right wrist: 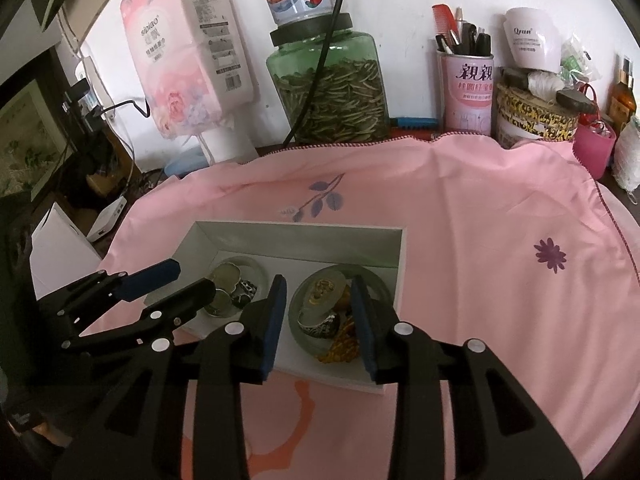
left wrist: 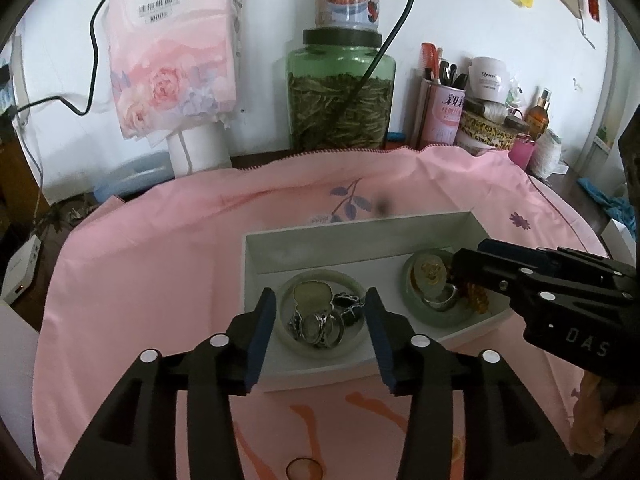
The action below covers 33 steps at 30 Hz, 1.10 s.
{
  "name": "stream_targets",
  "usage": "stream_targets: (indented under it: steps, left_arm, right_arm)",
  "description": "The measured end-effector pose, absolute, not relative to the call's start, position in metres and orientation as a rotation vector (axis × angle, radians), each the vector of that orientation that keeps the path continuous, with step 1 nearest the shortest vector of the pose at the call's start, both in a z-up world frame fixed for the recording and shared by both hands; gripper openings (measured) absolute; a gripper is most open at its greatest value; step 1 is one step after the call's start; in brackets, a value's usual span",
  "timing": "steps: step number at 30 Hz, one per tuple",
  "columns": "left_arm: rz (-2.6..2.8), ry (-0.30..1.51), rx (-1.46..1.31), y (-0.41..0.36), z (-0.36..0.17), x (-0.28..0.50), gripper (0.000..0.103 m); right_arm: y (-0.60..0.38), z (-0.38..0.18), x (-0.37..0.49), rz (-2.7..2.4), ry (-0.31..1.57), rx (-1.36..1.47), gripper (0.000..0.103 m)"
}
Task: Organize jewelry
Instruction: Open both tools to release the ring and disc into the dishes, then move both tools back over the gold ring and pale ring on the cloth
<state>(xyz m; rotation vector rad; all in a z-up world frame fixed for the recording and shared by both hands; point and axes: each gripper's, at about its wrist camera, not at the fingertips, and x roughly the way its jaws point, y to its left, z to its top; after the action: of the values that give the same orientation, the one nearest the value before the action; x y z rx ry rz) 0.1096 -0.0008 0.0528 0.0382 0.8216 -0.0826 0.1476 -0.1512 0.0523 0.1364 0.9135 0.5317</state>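
The white box (left wrist: 360, 240) lies on the pink-clothed surface (right wrist: 460, 220), long axis running left to right. Sorting looks nearly done: each jade bangle (left wrist: 288, 340) rings a cluster of pieces. Left claw (left wrist: 322, 336) and right claw (right wrist: 320, 320) hover wide open, empty; next, probably withdraw or fetch strays

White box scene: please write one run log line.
left tongs open over silver-ring bangle | right tongs open over gold-piece bangle | white box
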Motion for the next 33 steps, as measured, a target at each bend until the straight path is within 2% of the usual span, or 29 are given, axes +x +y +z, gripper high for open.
stream_targets:
  steps: [4, 8, 15, 17, 25, 30, 33]
  left_arm:
    - [-0.065, 0.798, 0.054, -0.003, 0.056, 0.106, 0.058]
    - [-0.05, 0.772, 0.053, -0.003, 0.06, 0.102, 0.066]
    - [-0.005, 0.715, 0.082, -0.005, 0.072, 0.089, 0.071]
    - [-0.001, 0.703, 0.077, -0.005, 0.076, 0.081, 0.073]
    - [0.003, 0.714, 0.093, -0.003, 0.079, 0.036, 0.077]
    - [0.009, 0.705, 0.091, 0.005, 0.076, -0.004, 0.08]
    - [0.008, 0.715, 0.108, 0.006, 0.069, -0.027, 0.082]
  right_arm:
    - [-0.151, 0.057, 0.144, 0.526, 0.894, 0.131, 0.042]
    - [-0.15, 0.062, 0.14, 0.523, 0.875, 0.116, 0.043]
    - [-0.148, 0.08, 0.126, 0.513, 0.819, 0.097, 0.044]
    - [-0.149, 0.086, 0.118, 0.514, 0.805, 0.104, 0.048]
    - [-0.153, 0.102, 0.076, 0.537, 0.764, 0.106, 0.05]
    - [-0.16, 0.104, 0.043, 0.534, 0.736, 0.107, 0.061]
    - [-0.164, 0.096, 0.02, 0.507, 0.714, 0.069, 0.07]
